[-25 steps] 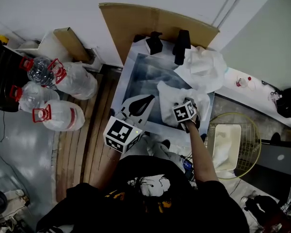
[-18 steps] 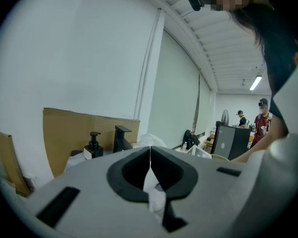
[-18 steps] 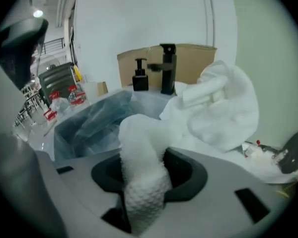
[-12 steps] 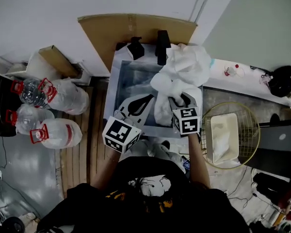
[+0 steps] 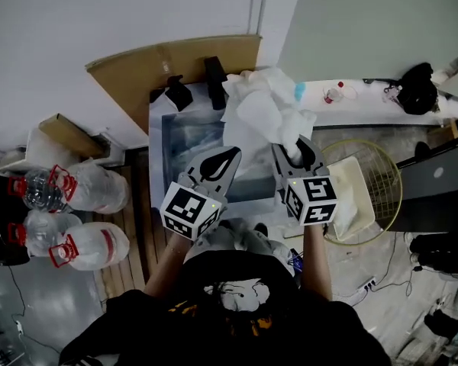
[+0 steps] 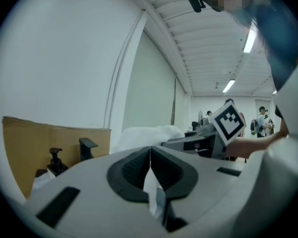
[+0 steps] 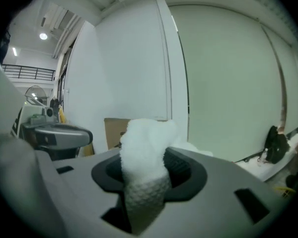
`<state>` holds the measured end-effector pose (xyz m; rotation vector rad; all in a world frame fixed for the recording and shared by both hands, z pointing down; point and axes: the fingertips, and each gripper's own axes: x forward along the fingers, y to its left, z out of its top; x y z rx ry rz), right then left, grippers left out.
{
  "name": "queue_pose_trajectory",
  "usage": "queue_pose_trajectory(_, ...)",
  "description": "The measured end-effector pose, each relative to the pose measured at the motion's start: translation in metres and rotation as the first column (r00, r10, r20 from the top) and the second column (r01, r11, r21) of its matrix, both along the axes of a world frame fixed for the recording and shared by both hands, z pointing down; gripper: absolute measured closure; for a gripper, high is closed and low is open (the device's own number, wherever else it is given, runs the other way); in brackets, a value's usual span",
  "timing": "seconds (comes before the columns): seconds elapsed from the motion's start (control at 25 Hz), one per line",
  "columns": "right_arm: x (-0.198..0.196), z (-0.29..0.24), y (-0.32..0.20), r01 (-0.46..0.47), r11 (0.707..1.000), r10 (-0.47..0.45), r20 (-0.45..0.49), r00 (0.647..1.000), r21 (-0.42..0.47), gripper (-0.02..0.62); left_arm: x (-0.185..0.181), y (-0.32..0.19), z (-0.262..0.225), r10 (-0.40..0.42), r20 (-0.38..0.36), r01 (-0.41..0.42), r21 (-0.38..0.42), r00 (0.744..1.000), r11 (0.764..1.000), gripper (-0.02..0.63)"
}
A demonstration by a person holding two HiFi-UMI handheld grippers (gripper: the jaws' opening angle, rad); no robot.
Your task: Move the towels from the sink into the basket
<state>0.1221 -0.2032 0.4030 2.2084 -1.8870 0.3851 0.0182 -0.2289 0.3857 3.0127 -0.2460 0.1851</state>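
Right claw, jaws just tightened, pinches the towel's bunched edge; swung to the basket beside it, the towel may slip. Left claw is together, empty.

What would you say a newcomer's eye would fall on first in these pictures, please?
First, the bulky white towel held up above the grey sink, pinched in the right gripper, whose jaws have just been closing on it. Next, the round wire basket at the right, and the clear plastic jugs with red handles at the left.
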Motion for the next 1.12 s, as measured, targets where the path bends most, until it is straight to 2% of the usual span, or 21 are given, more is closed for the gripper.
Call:
queue_pose_trajectory(0.28, 0.039, -0.046, 0.053, -0.118, 0.988, 0.122, -0.03, 0.992, 0.101, 0.428, 0.051, 0.037, -0.025, 0.131, -0.046, -0.129, 0.04, 0.99, 0.991, 0.598)
queue_pose_trajectory(0.6, 0.125, -0.084, 0.146, -0.286, 0.943, 0.297, -0.038, 0.954, 0.172, 0.428, 0.121, 0.099, -0.03, 0.247, -0.054, -0.246, 0.035, 0.967, 0.969, 0.598)
queue_pose_trajectory(0.88, 0.207, -0.079, 0.234, -0.426, 0.89, 0.436, -0.029, 0.899, 0.164, 0.428, 0.193, 0.163, -0.022, 0.351, -0.038, -0.35, 0.032, 0.936, 0.936, 0.598)
queue_pose_trajectory(1.12, 0.266, -0.018, 0.279, -0.484, 0.873, 0.486, -0.007, 0.874, 0.063, 0.428, 0.24, 0.205, -0.009, 0.419, 0.006, -0.419, 0.032, 0.908, 0.907, 0.598)
